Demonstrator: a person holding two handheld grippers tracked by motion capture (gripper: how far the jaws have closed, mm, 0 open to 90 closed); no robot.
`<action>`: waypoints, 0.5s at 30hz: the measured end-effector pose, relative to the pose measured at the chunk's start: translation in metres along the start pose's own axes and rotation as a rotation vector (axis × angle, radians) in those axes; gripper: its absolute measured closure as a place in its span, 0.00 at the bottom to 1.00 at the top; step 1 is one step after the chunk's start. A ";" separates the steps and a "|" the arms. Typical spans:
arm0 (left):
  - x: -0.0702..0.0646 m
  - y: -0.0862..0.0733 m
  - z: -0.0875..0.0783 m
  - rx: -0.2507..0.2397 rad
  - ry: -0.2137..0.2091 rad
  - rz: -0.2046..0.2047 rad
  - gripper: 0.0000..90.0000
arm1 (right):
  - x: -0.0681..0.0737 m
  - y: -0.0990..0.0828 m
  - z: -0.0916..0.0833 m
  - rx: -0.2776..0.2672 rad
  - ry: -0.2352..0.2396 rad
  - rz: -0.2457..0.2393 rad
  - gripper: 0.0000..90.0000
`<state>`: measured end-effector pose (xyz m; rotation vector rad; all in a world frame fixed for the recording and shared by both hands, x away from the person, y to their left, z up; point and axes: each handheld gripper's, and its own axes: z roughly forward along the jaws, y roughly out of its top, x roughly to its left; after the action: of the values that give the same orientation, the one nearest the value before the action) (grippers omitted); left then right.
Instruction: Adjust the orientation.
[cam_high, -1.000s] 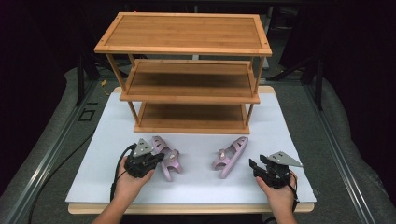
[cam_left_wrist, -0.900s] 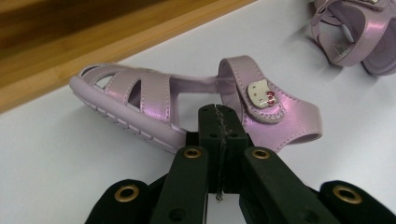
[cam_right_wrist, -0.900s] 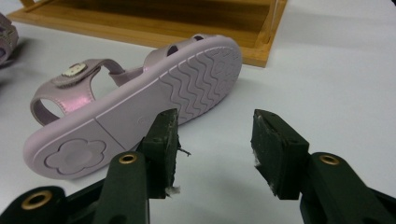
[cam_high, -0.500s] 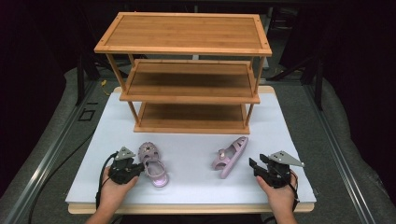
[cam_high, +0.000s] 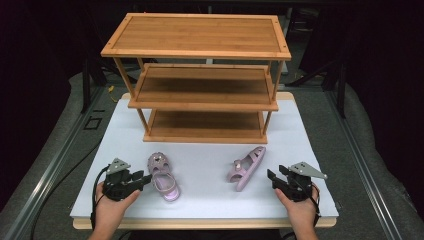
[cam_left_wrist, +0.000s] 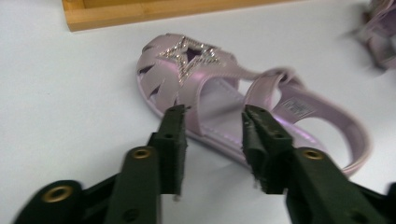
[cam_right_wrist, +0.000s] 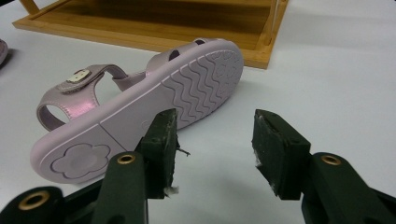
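Glossy pink plastic sandal, matt wood rack, smooth white tabletop

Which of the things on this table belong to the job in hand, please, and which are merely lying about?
Part of the job:
- upright sandal, sole down, just off the open left gripper
- tipped sandal, lying on its side, near the open right gripper
- wooden shoe rack, three bare shelves, probably where they go

Just there:
- white board
- grey floor mat
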<state>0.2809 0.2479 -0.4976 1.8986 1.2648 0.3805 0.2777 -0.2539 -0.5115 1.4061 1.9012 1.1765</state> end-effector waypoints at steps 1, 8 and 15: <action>0.000 0.000 0.000 0.000 0.000 0.000 0.63 | 0.000 0.000 0.000 0.000 0.000 0.000 0.56; -0.013 0.001 0.002 0.020 -0.088 -0.028 0.54 | -0.002 -0.001 0.000 0.020 0.004 0.014 0.55; -0.015 0.002 0.012 0.082 -0.073 0.000 0.72 | -0.002 -0.002 0.002 0.009 0.006 0.017 0.55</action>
<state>0.2827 0.2288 -0.5011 1.9636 1.2492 0.2601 0.2792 -0.2549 -0.5143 1.4271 1.9046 1.1828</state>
